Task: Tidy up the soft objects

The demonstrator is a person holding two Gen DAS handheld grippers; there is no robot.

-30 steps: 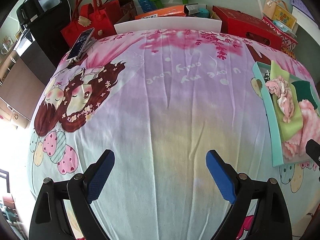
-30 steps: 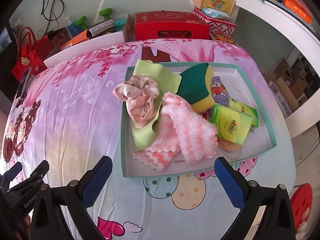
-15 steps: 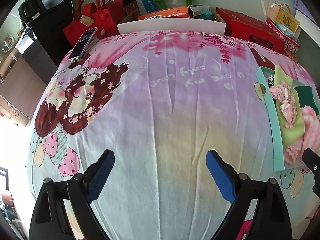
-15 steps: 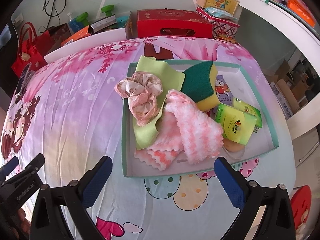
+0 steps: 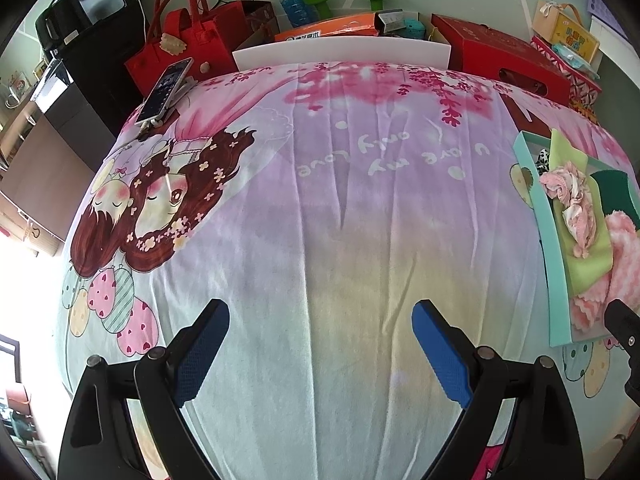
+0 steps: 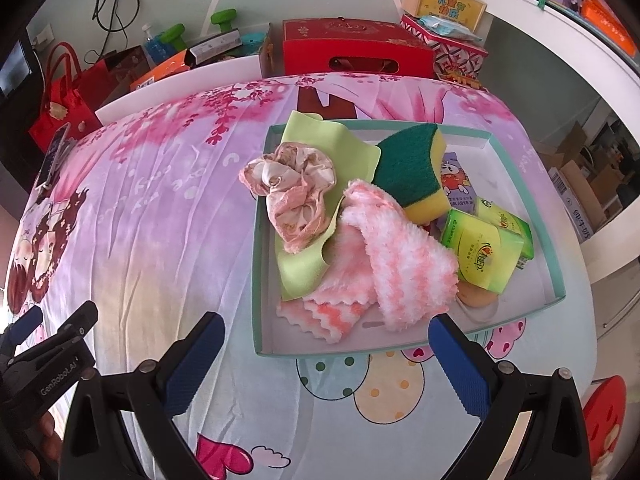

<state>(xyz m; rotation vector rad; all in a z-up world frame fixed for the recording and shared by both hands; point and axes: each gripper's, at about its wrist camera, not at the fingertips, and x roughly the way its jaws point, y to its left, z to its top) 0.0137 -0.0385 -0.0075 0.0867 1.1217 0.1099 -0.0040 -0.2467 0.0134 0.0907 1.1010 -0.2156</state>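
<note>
Cloths (image 6: 376, 252), sponge (image 6: 408, 164) and scrunchie (image 6: 292, 192) sit heaped in the tray (image 6: 258, 264) on the bed, both tongs (image 6: 326, 356) (image 5: 320, 344) wide open, empty, fitting just-filled or about-to-be-sorted.

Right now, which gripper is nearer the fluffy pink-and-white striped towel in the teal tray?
Right. The right gripper is open just short of the tray's near rim, facing the towel. The left gripper is open over bare bedsheet, off to the tray's left.

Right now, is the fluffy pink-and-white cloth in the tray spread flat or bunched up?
Bunched up. The pink-and-white cloth is folded over itself in a heap inside the tray, partly overlapping the green cloth.
</note>
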